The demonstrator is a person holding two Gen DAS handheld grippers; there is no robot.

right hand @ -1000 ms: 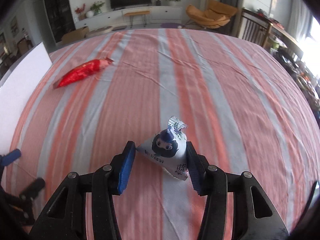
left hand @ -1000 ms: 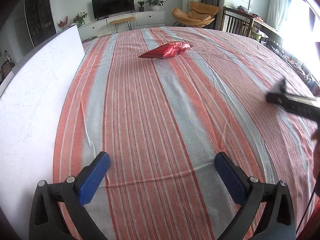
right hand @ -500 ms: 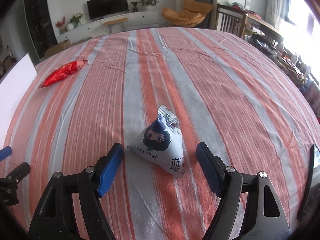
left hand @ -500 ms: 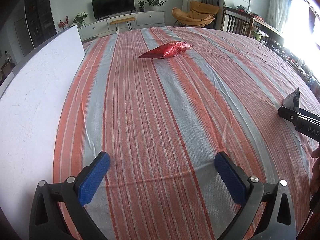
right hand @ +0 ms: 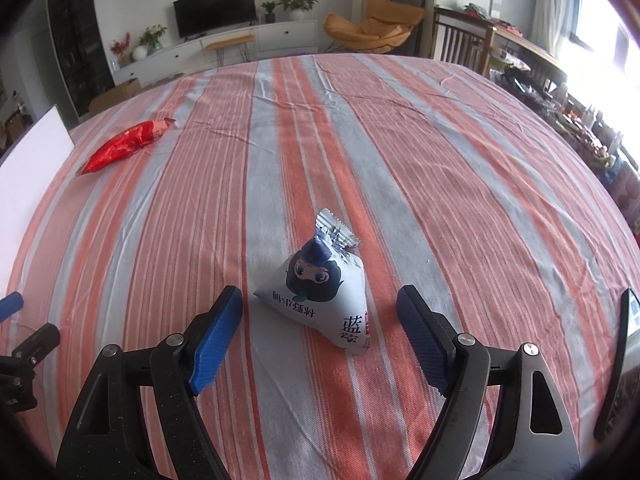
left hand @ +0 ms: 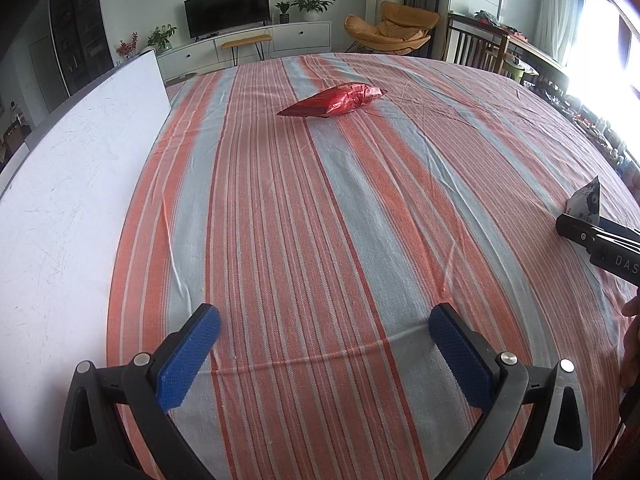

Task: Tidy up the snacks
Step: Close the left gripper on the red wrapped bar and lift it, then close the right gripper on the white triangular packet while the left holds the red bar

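Note:
A white pyramid snack bag with a cartoon face stands on the striped cloth between the blue pads of my right gripper. The jaws are opening and neither pad touches the bag. Its tip peeks over the right gripper's finger at the right edge of the left wrist view. A red foil snack bag lies far up the cloth, also seen at the left as the red bag. My left gripper hangs open over bare cloth with nothing between its pads.
A white board runs along the left side of the orange and grey striped tablecloth. Beyond the table stand a TV cabinet, an orange lounge chair and wooden chairs. A hand shows at the right edge.
My right gripper went from shut on the white bag to wide apart, leaving the bag standing on the cloth. The left gripper stayed where it was.

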